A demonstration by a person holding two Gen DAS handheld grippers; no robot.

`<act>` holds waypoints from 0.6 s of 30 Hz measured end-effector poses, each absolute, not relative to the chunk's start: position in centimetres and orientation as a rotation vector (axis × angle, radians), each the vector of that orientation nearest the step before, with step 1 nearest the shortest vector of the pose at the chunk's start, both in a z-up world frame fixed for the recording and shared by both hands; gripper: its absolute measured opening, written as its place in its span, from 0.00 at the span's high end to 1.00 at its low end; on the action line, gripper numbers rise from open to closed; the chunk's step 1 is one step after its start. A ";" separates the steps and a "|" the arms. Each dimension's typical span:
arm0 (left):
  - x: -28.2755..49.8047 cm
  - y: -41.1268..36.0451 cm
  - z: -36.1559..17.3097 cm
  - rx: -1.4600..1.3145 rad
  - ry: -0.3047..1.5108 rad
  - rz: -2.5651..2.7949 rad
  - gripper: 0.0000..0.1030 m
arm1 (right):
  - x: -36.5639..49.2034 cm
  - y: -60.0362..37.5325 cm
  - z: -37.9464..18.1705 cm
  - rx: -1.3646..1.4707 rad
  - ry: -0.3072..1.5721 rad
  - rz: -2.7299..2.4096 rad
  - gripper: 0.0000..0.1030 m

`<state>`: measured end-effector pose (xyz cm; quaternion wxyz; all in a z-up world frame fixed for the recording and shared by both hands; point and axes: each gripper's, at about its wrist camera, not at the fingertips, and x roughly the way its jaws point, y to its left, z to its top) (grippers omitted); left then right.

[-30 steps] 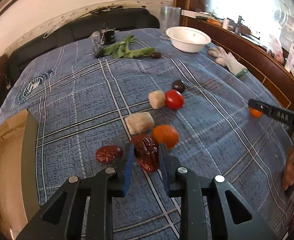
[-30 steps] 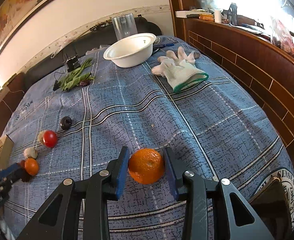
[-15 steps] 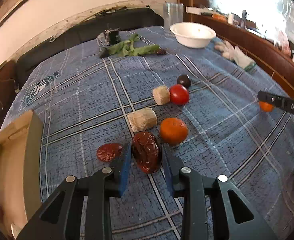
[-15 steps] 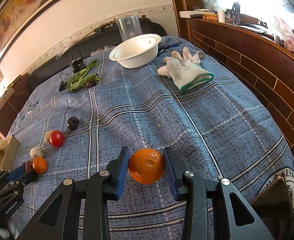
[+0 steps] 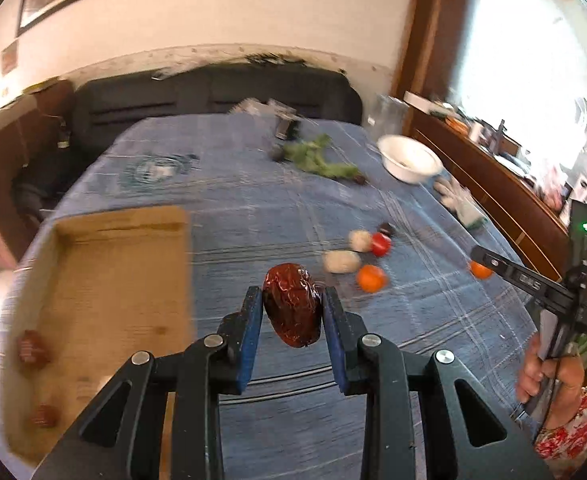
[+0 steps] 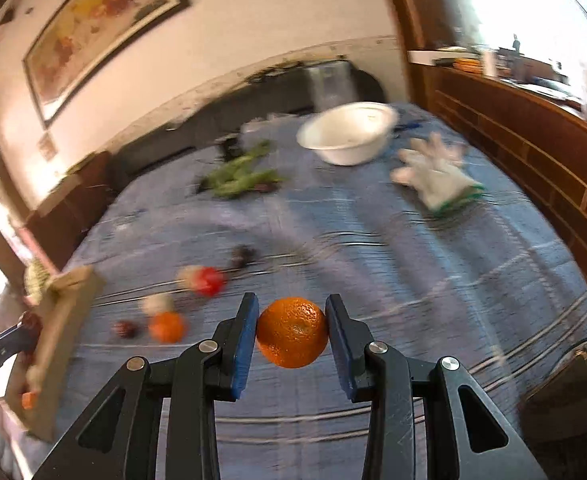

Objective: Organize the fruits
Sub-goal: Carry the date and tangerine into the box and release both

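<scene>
Since a second ago both grippers have risen off the table, each carrying its fruit, and the left one has swung toward the cardboard box. The left gripper (image 5: pixel 292 312) has its blue pads clamped on a wrinkled dark red date (image 5: pixel 292 310), held in the air above the blue plaid tablecloth (image 5: pixel 253 208), just right of the cardboard box (image 5: pixel 105 280). The right gripper (image 6: pixel 292 332) pinches an orange tangerine (image 6: pixel 292 332) between its pads, also lifted clear of the cloth.

Both views are smeared by motion. In the box two dark red lumps (image 5: pixel 33 346) sit near the left wall, too blurred to name; the box's near edge is cut off by the gripper body. On the cloth lie a second tangerine (image 5: pixel 370 279), a red tomato (image 5: pixel 380 244), two pale lumps (image 5: pixel 341 261) and a small dark fruit (image 5: pixel 386 228), close together. In the right wrist view another dark red fruit (image 6: pixel 124 329) lies just beside that tangerine.

Farther back are a white bowl (image 6: pixel 347 133), a white glove (image 6: pixel 433 176) and a heap of green leaves (image 6: pixel 241 176). A dark sofa (image 5: pixel 213 96) stands behind the table, a framed painting (image 6: pixel 101 28) hangs on the pale wall, and a wooden ledge (image 6: pixel 533 132) runs along the right.
</scene>
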<state>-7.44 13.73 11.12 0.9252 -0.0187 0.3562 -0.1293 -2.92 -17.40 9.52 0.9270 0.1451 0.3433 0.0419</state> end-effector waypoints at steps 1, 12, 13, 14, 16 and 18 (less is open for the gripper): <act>-7.6 14.9 11.5 -0.042 0.726 -0.243 0.72 | -3.0 -16.2 10.2 0.294 0.702 0.123 0.63; -4.2 29.1 9.5 -0.139 0.840 0.035 0.71 | -0.7 2.5 14.6 0.176 0.774 0.563 0.63; -3.8 29.9 8.9 -0.156 0.857 0.047 0.71 | -0.4 4.1 14.3 0.157 0.787 0.581 0.63; -3.6 30.6 8.3 -0.165 0.871 0.060 0.71 | -0.1 6.1 13.8 0.134 0.805 0.600 0.63; -3.3 31.6 7.4 -0.169 0.890 0.078 0.71 | 0.8 9.9 12.5 0.100 0.853 0.641 0.62; -2.9 32.0 6.5 -0.177 0.910 0.082 0.71 | 1.4 12.7 11.1 0.065 0.893 0.663 0.62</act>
